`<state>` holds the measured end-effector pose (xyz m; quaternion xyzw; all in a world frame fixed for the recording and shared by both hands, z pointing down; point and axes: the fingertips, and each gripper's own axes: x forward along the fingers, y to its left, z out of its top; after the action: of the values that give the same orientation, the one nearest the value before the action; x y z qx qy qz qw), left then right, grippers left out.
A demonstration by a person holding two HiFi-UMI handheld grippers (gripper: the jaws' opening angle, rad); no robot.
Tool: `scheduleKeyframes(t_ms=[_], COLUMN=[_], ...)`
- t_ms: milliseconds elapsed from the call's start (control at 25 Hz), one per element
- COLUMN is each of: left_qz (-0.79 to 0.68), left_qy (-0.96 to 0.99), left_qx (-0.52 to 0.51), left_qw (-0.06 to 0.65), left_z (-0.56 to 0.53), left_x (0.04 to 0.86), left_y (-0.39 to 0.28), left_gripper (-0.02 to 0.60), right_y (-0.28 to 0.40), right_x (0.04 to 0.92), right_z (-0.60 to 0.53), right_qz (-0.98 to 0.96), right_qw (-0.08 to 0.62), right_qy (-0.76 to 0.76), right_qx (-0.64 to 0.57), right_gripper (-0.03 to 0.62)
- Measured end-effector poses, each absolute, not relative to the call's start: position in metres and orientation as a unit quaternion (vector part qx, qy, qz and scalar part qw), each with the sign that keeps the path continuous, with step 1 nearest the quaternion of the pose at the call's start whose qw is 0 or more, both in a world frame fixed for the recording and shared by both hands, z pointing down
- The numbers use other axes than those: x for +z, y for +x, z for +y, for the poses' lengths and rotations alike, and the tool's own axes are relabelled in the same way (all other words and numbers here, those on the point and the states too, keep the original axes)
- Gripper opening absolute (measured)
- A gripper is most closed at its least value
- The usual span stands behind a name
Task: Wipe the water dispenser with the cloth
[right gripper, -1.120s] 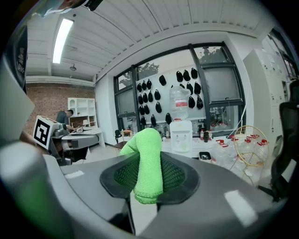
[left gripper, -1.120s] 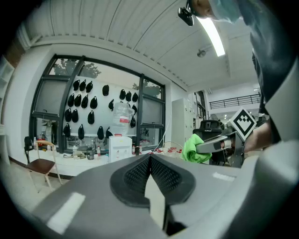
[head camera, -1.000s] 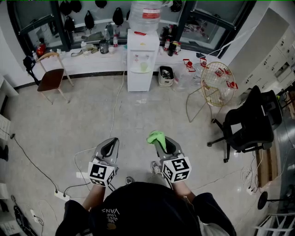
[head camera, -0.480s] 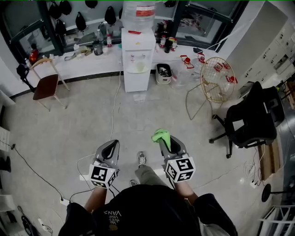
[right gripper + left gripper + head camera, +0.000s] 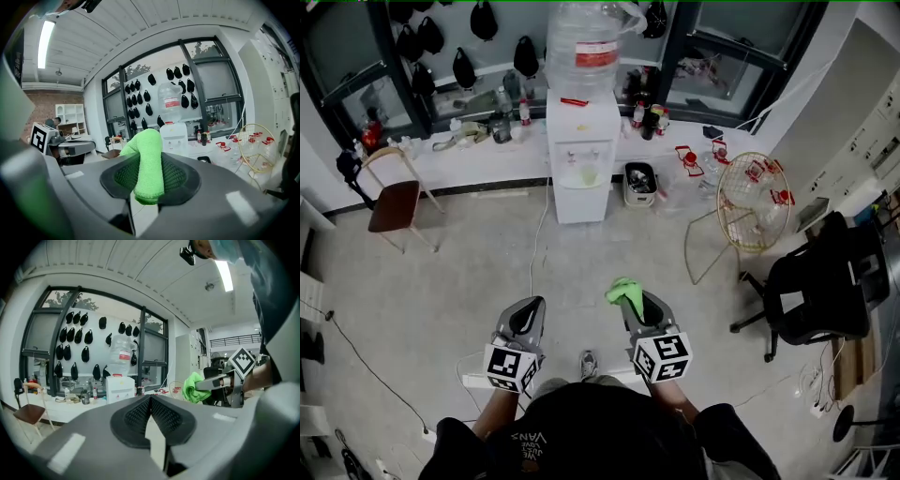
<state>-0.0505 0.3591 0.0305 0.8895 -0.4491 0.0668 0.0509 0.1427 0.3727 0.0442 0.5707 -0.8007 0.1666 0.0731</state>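
Cloth (image 5: 622,287), bright green, is clamped between the jaws of your right gripper (image 5: 633,305). Your left gripper (image 5: 528,311) has its jaws together, holding nothing. The water dispenser (image 5: 579,155) stands well apart.

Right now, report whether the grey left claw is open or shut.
Shut: the grey left claw shows its black ribbed pads pressed together, nothing between them.

A bottle (image 5: 581,42) on the water dispenser (image 5: 579,173); chair (image 5: 392,204) left.
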Motion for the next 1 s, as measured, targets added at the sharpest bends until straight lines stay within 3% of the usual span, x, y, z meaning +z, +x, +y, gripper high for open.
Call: scheduleKeyframes(t_ms=[280,1000], left_qz=[-0.45,-0.379], left_qy=[0.886,0.916], left_qx=[0.073,0.094], left_qw=[0.08,0.091], left_z=[0.305,0.054], left_x=[0.043,0.055], left_y=[-0.049,-0.165], left_gripper=[0.002,0.002], right_y=[0.145,0.044], right_x=[0.047,0.065], right_z=[0.305,0.097], right_qz=[-0.801,-0.742], right_qw=[0.077,0.083], right_qy=[0.57,0.639], right_qx=[0.167,0.187], right_gripper=[0.114,0.114])
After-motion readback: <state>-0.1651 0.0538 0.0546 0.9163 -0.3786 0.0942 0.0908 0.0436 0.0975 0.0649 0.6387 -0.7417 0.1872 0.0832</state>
